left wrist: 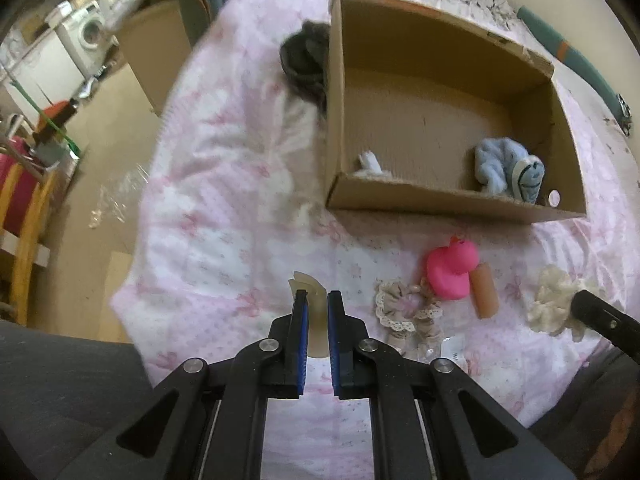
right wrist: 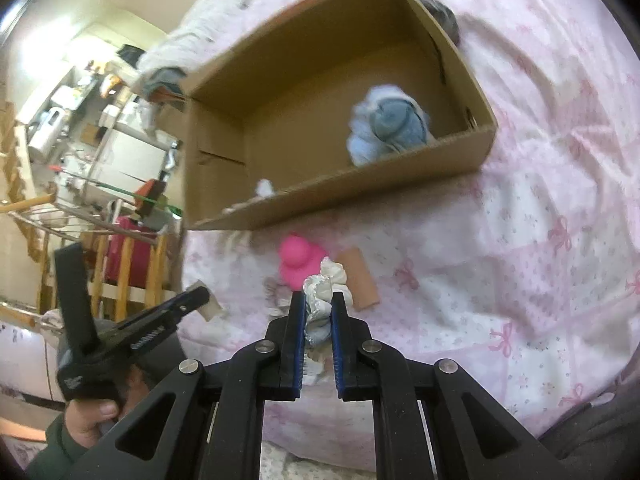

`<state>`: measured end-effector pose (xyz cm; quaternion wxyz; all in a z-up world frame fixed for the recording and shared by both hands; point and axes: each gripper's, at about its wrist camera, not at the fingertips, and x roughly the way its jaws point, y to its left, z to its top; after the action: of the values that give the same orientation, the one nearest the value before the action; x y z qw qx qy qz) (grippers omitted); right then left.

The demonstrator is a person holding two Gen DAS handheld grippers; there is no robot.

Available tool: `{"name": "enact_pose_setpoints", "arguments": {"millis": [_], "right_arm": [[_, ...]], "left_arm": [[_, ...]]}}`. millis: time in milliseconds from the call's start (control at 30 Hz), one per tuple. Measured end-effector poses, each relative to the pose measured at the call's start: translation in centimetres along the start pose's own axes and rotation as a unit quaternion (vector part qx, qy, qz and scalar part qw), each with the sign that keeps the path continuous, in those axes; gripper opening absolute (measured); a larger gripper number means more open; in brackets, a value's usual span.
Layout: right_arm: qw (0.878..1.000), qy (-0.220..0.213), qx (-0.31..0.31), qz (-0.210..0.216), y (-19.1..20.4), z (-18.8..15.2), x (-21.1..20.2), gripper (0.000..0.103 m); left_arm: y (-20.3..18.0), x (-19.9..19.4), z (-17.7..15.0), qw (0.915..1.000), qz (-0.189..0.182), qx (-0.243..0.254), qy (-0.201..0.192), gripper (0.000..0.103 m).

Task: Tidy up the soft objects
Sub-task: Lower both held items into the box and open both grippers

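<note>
- Left tool [left wrist: 317,300], jaws nearly closed, pinches a pale translucent piece [left wrist: 312,292] above the bed [left wrist: 208,208].
- Right tool [right wrist: 318,300] is clamped on a cream scrunchie [right wrist: 326,286].
- Just beyond lie a pink duck [right wrist: 298,258] and tan cylinder [right wrist: 362,280].
- Farther off, the cardboard box [right wrist: 340,188] holds a blue plush [right wrist: 386,124].

Soft indoor light, motion blur, fisheye-warped edges
</note>
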<state>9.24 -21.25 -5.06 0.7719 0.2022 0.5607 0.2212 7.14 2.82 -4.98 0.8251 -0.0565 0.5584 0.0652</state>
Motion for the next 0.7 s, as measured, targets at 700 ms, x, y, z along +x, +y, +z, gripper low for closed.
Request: {"name": "enact_pose_setpoints", "arguments": {"millis": [700], "right_arm": [[0.986, -0.152, -0.047, 0.043, 1.8, 3.5, -7.5, 0.013]], "left_arm": [[-2.3, -7.8, 5.6, 0.9938, -0.002, 0.038, -0.104, 0.008]]}}
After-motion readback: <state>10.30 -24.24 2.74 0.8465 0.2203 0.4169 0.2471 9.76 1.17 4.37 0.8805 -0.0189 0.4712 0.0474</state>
